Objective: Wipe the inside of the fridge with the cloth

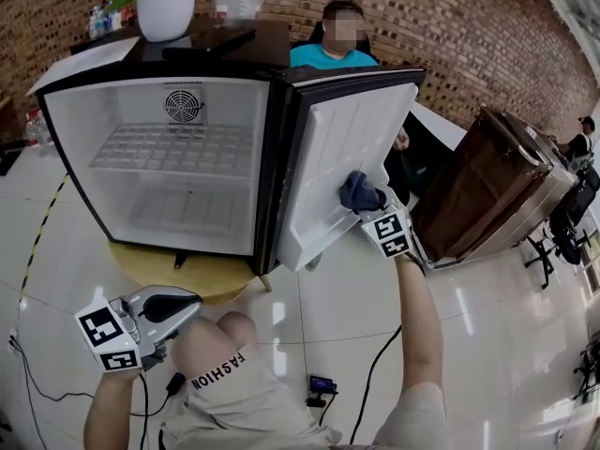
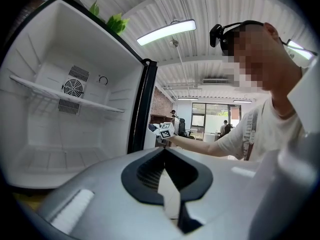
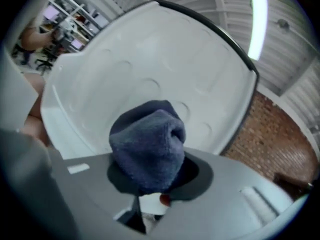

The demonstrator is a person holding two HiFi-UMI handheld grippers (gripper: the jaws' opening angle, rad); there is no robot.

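Note:
A small black fridge (image 1: pixel 56 148) stands open on a low round table, its white inside bare with one wire shelf (image 1: pixel 173 150). Its door (image 1: pixel 328 172) swings out to the right, white inner liner facing me. My right gripper (image 1: pixel 367 204) is shut on a bunched dark blue cloth (image 1: pixel 357 191), which presses against the door's inner liner (image 3: pixel 150 79). The cloth (image 3: pixel 150 144) fills the jaws in the right gripper view. My left gripper (image 1: pixel 178 306) hangs low by my knee, jaws shut and empty, pointing toward the fridge interior (image 2: pixel 60 134).
A person in a blue shirt (image 1: pixel 330 54) sits behind the fridge. A white plant pot (image 1: pixel 166 12) stands on the fridge top. A brown cabinet (image 1: pixel 487 190) stands at right. Cables (image 1: pixel 375 373) and a small device (image 1: pixel 322 385) lie on the white floor.

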